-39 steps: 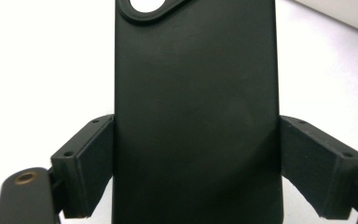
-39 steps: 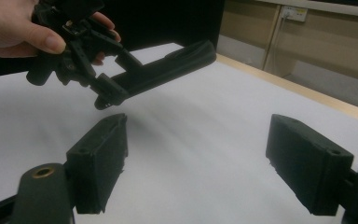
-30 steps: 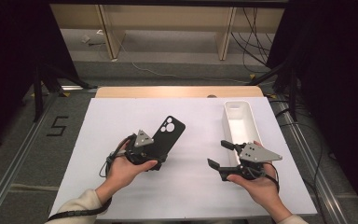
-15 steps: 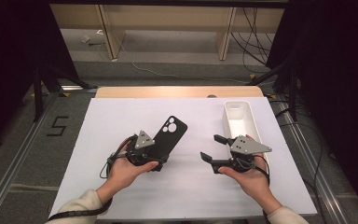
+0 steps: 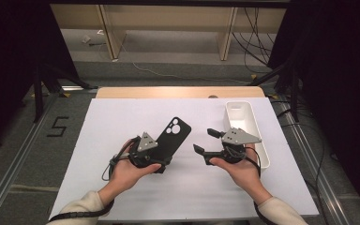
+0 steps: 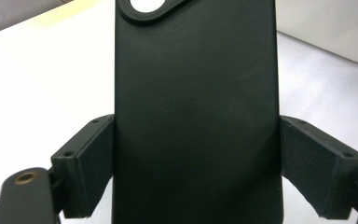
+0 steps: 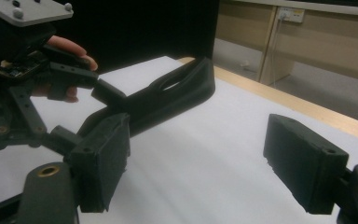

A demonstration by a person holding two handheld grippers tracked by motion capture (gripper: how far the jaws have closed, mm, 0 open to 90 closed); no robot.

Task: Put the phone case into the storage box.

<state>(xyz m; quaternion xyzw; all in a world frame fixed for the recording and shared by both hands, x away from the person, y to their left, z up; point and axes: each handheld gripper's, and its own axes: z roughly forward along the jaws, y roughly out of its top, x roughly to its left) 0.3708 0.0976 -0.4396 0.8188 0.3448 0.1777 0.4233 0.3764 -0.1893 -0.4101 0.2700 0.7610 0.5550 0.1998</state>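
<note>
Pinching a black phone case by its long edges, the left claw holds it just left of the white tray on the worktop. Between case and tray, the right claw stands spread, gripping nothing.

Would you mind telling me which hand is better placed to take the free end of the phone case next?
The right. The left gripper is shut on the black phone case, so it is busy. The right gripper stands open with nothing between its jaws, pointing at the case from beside it.
</note>
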